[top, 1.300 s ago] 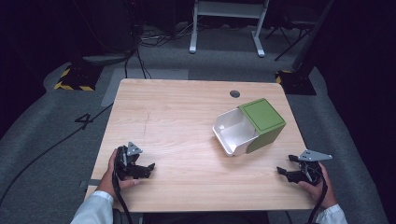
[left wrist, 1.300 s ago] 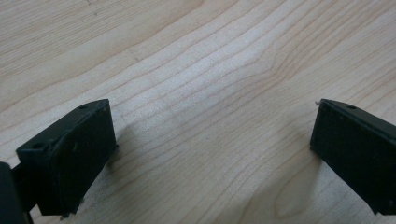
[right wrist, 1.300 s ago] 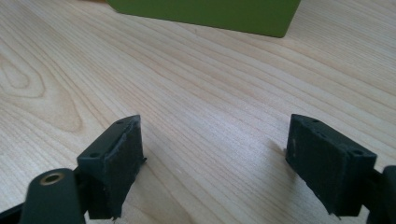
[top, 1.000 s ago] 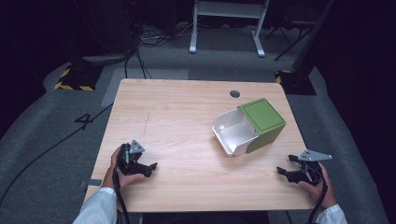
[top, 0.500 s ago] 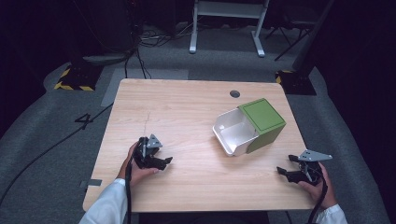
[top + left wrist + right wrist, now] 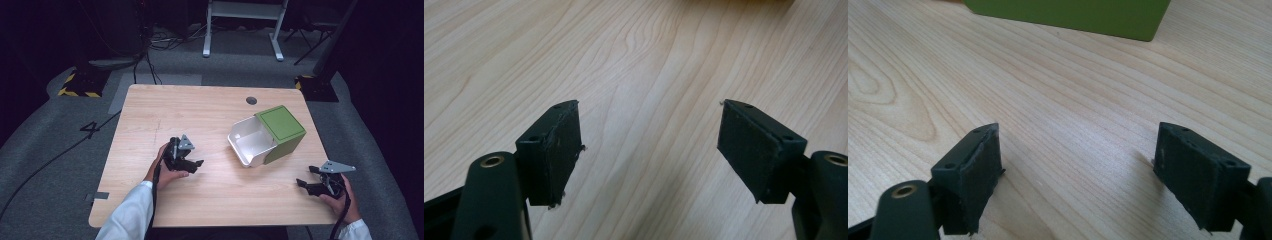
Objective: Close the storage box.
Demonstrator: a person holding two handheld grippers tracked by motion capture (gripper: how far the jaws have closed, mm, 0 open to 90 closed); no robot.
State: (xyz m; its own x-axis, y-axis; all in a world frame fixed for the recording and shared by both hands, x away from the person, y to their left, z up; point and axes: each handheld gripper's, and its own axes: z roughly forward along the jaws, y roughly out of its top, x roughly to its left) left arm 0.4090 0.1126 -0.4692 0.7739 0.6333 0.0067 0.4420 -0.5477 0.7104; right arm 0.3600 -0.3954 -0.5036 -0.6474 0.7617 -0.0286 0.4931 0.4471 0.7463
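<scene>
Both grippers are seen low over the wooden table (image 6: 150, 107), each held in one hand. The left gripper (image 6: 196, 163) is carried over the table's left half, nearer the front edge than the back, with its jaws pointed toward the box. Its jaws have just been closing, yet in the left gripper view (image 6: 649, 145) a clear gap is seen between the black pads (image 6: 556, 150), and nothing but bare wood grain lies between them. The right gripper (image 6: 305, 181) is held by the front right corner, close to the front edge; in the right gripper view (image 6: 1075, 175) its jaws are parted wide, again with only bare table between them.

A green box (image 6: 281, 131) is lying on its side in the right half of the table, just behind the middle, with its white inside (image 6: 248, 143) turned toward the left gripper. It is touched by neither gripper. In the right gripper view a green wall (image 6: 1068, 15) of it is seen at the top, well apart from the jaws.
</scene>
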